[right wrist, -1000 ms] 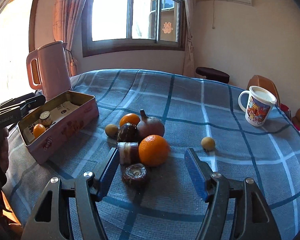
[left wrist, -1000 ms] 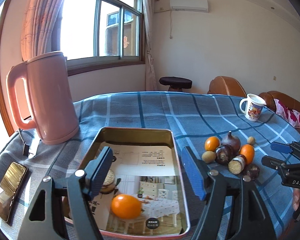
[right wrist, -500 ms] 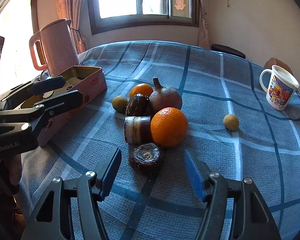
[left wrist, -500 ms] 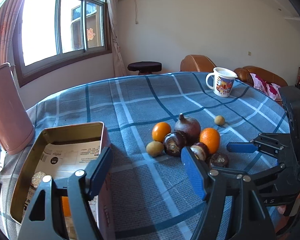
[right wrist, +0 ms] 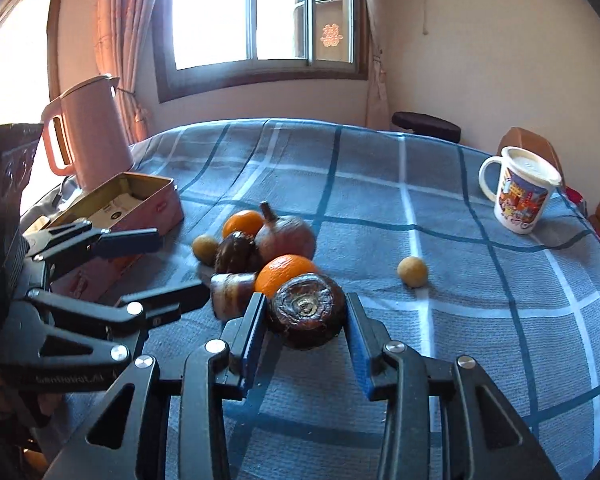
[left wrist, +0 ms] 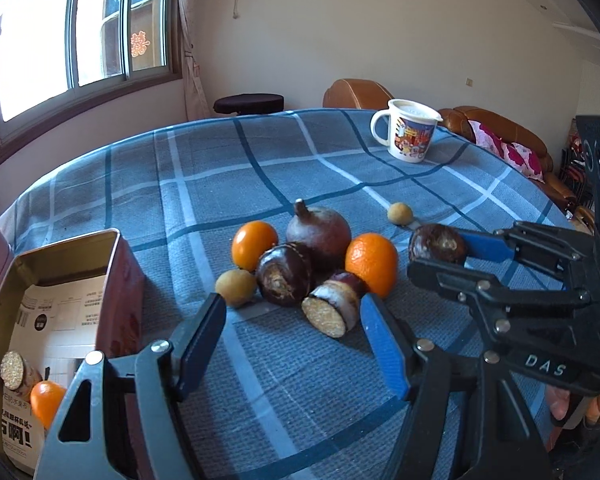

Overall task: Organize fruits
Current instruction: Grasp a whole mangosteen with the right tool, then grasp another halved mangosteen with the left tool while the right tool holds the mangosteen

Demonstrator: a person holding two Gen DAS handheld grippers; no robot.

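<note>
My right gripper [right wrist: 305, 320] is shut on a dark brown round fruit [right wrist: 307, 315], held just above the cloth; it also shows in the left wrist view [left wrist: 438, 244]. My left gripper [left wrist: 294, 328] is open and empty, hovering before the fruit pile: an orange [left wrist: 372, 258], a small orange [left wrist: 254, 245], a brown pear-shaped fruit [left wrist: 319, 232], a dark round fruit [left wrist: 284, 274], a cut piece [left wrist: 332, 310] and a small tan fruit [left wrist: 236, 288]. The pink tin [left wrist: 120, 280] at left holds an orange [left wrist: 46, 402] and a cut piece [left wrist: 14, 370].
Another small tan fruit [left wrist: 400, 213] lies apart on the blue checked tablecloth [left wrist: 220, 168]. A printed mug [left wrist: 410, 136] stands at the far right. A pink kettle [right wrist: 90, 128] stands behind the tin. A sofa [left wrist: 500, 136] lies beyond the table.
My right gripper closed on the dark brown fruit and lifted it off the cloth. My left gripper swung from over the tin toward the fruit pile.
</note>
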